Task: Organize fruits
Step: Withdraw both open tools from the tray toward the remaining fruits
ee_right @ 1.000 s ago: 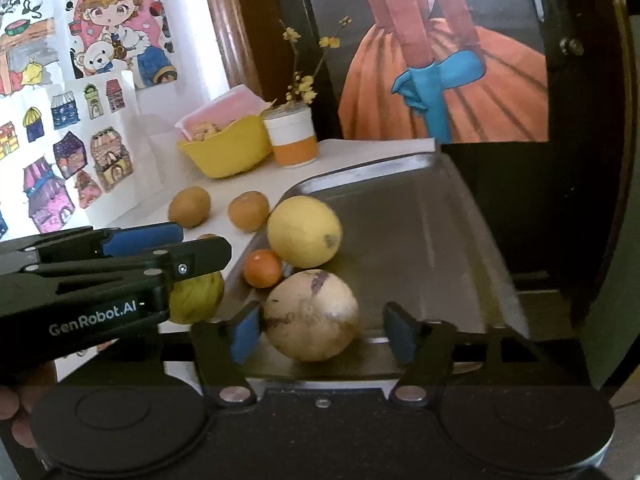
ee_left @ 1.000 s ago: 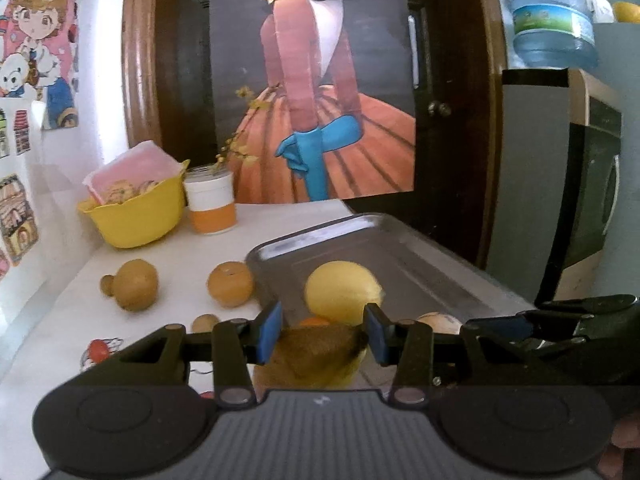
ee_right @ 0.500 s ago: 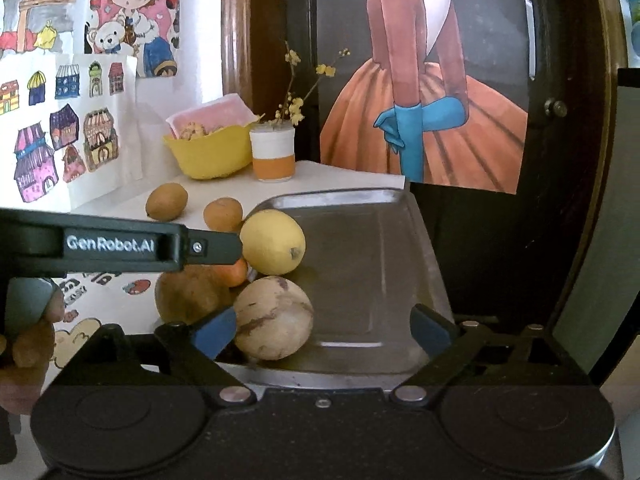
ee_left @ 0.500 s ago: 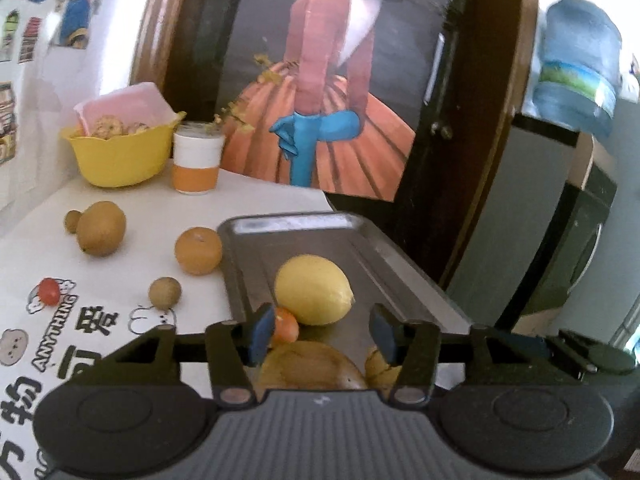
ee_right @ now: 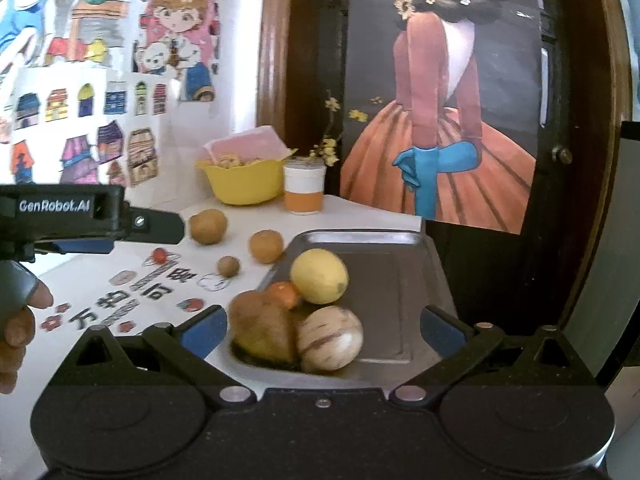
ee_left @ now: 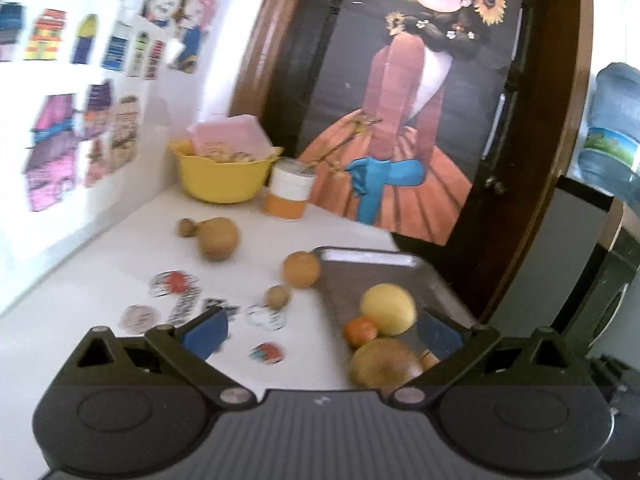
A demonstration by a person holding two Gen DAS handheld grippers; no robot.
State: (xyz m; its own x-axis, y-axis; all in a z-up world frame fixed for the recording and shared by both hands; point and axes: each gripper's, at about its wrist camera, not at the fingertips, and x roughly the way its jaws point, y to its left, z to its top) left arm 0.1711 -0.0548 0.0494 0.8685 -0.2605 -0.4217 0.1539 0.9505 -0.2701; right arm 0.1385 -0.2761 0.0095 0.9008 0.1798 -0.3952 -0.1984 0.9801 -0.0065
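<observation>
A metal tray (ee_right: 360,236) holds a yellow lemon (ee_right: 319,276), a small tangerine (ee_right: 284,292), a brownish fruit (ee_right: 262,330) and a pale striped round fruit (ee_right: 330,338). My right gripper (ee_right: 322,330) stands open just short of the last two, touching neither. My left gripper (ee_left: 322,330) is open and empty above the tray's near left corner. The brownish fruit (ee_left: 384,364) lies below its right finger, next to the lemon (ee_left: 388,310). Loose on the white table are an orange (ee_left: 302,269), a big brown fruit (ee_left: 218,238) and a small brown one (ee_left: 277,297).
A yellow bowl (ee_right: 244,184) and an orange-and-white cup (ee_right: 303,190) stand at the back by the door. A cherry tomato (ee_right: 160,255) lies on the printed tablecloth. The left gripper (ee_right: 168,232) and a hand (ee_right: 16,320) fill the left edge. The table drops off right of the tray.
My left gripper opened, let the brownish fruit go into the tray and pulled back leftwards. My right gripper opened wider and backed off from the pale fruit.
</observation>
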